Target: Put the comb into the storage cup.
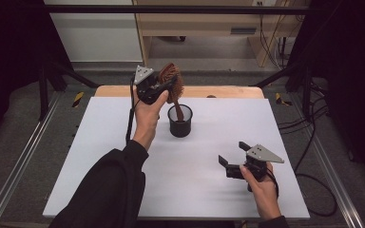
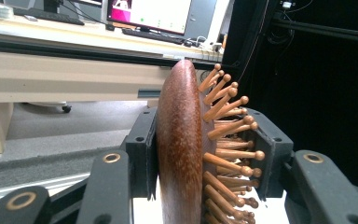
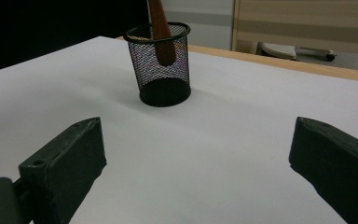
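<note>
A brown wooden hairbrush (image 1: 172,81) with peg bristles is held by its head in my left gripper (image 1: 164,89), which is shut on it above the far middle of the table. In the left gripper view the brush head (image 2: 181,144) stands between the two pads, bristles to the right. The brush handle (image 3: 159,29) hangs down into a black mesh cup (image 1: 180,120), which stands upright; its mesh wall (image 3: 162,65) lets the handle tip show through. My right gripper (image 1: 234,157) rests near the front right of the table, open and empty, pointing toward the cup.
The white table top (image 1: 123,156) has a wooden strip (image 1: 228,91) along its far edge. Metal frame rails (image 1: 14,175) run along both sides. Cables (image 1: 313,156) lie on the floor at the right. A desk (image 2: 51,70) with a monitor stands beyond the table.
</note>
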### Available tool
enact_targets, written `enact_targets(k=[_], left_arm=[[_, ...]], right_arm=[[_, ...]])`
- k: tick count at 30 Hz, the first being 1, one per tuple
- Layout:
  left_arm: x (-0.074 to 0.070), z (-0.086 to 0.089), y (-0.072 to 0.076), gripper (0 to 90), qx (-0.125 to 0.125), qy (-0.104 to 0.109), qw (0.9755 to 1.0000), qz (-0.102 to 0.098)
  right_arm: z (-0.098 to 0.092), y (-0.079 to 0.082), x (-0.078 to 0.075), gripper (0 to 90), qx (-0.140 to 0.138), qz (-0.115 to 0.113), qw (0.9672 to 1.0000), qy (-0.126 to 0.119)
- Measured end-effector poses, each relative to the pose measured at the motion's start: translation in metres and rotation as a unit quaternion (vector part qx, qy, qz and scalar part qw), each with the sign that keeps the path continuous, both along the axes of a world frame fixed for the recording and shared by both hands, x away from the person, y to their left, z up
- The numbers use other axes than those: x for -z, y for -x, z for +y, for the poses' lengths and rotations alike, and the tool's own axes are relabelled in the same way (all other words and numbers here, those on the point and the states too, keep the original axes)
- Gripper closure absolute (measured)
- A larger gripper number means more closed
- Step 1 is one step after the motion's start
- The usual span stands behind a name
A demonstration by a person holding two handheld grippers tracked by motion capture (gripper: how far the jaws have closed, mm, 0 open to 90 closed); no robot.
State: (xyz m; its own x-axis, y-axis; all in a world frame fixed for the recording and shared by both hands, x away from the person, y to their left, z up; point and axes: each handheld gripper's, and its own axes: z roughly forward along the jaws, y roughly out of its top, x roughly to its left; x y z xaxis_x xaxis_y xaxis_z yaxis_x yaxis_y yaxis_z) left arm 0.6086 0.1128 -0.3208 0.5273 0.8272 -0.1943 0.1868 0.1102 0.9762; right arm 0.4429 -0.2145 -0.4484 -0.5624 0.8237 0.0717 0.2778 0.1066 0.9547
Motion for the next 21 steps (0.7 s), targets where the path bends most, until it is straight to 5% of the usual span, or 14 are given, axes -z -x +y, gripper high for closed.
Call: enact_targets(k=[21], left_arm=[[0.011,0.0,-0.001,51.3,0.003,0.017,0.9997,0.014]], right_arm=[[0.001,0.0,0.0,3.9,0.0,0.001,1.0,0.001]])
